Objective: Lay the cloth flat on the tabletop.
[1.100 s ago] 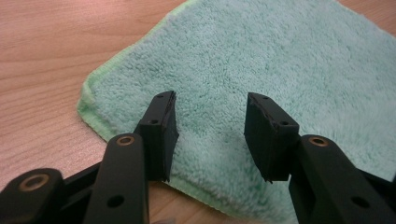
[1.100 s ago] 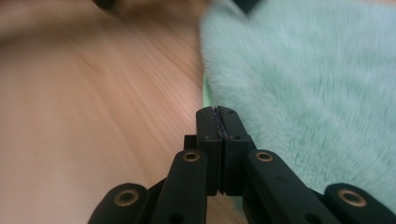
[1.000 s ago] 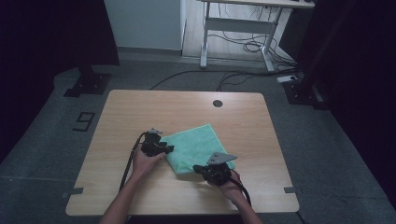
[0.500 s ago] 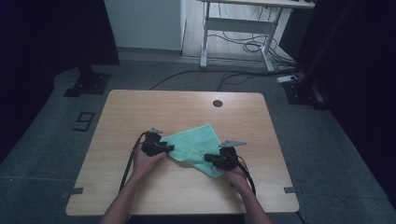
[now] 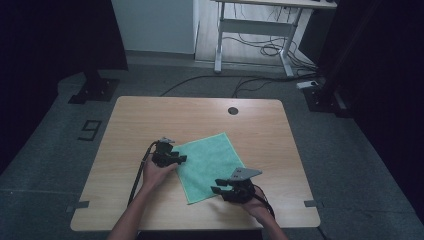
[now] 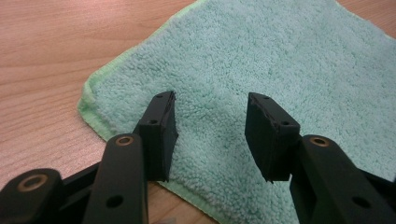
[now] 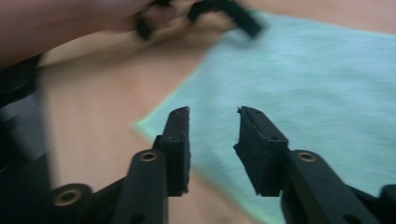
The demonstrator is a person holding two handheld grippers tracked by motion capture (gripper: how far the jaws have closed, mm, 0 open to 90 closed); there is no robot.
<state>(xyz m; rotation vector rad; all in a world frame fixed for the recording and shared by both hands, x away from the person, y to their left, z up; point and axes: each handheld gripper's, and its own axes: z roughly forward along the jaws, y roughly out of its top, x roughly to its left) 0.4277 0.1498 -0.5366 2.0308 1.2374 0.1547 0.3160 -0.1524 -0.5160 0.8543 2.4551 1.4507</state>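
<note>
Wooden table point(image 5: 150, 120) bearing all items. Green cloth point(image 5: 207, 165) lying flat, spread open near table's middle, toward person's side. Left gripper point(image 5: 181, 159) sitting at cloth's left edge; in left gripper view, jaws standing apart above cloth point(image 6: 280, 60), just inside its hemmed corner, gripping nothing. Right gripper point(image 5: 216, 189) hovering at cloth's near corner; in right gripper view, blurred, jaws parted over cloth's point(image 7: 317, 79) edge, nothing between them. Left gripper point(image 7: 224, 11) appearing far off across cloth.
</note>
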